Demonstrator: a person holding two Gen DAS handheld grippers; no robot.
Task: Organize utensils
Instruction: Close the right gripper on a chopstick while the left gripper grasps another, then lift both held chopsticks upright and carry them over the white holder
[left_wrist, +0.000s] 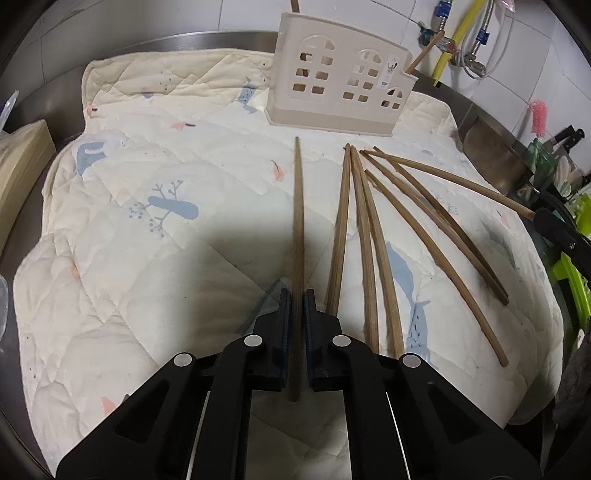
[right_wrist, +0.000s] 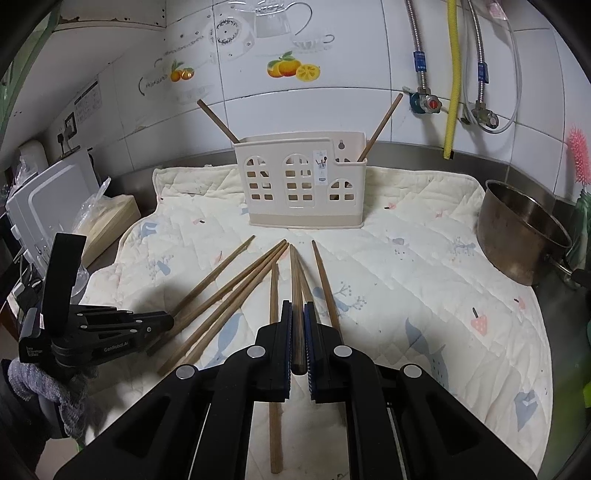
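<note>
You have one long brown wooden chopstick squeezed in your left gripper and a darker one in your right gripper, both aimed at the cream plastic holder with little windows, ready to drop in.

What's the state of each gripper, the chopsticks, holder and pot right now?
left gripper: shut on one chopstick
right gripper: shut on another chopstick
loose chopsticks: lying fanned on the quilted mat
utensil holder: upright, two chopsticks inside
metal pot: tilted, looks empty
</note>
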